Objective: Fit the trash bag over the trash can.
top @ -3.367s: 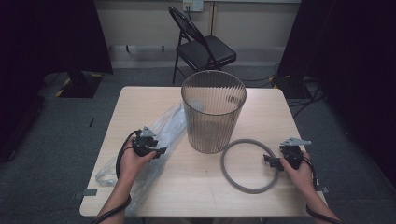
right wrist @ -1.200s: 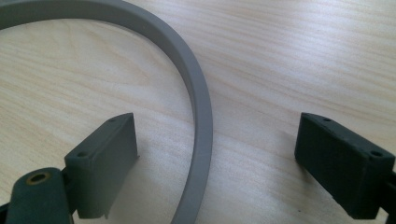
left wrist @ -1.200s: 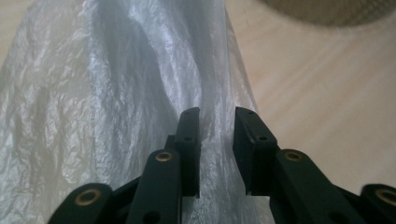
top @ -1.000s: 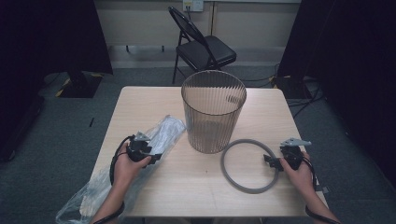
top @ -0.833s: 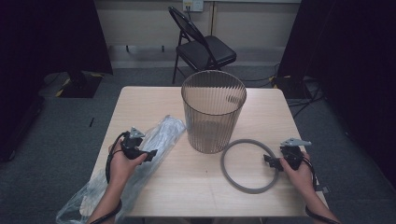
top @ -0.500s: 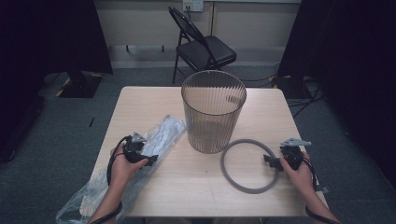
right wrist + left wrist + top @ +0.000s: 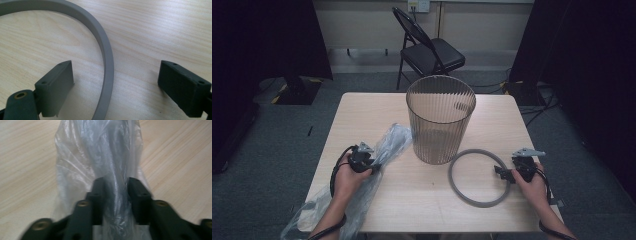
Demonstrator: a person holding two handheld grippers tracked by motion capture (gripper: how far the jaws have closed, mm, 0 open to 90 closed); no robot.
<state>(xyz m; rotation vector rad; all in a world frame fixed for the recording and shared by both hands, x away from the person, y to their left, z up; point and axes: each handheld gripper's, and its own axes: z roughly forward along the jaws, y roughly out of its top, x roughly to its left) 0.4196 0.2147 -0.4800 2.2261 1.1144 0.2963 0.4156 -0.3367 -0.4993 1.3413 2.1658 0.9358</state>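
Left gripper (image 7: 116,195): jaws had just been closing and were clenched on a gathered fold of the clear plastic bag (image 7: 100,157). In the high view the bag (image 7: 384,150) lay at lower left of the frame, trailing off the worktop (image 7: 362,110) edge. Right gripper (image 7: 116,85): jaws released, standing wide astride the rim of the grey ring (image 7: 106,50), not touching it. Ring (image 7: 477,175) lay flat at lower right, just beside the ribbed waste bin (image 7: 439,120) at centre.
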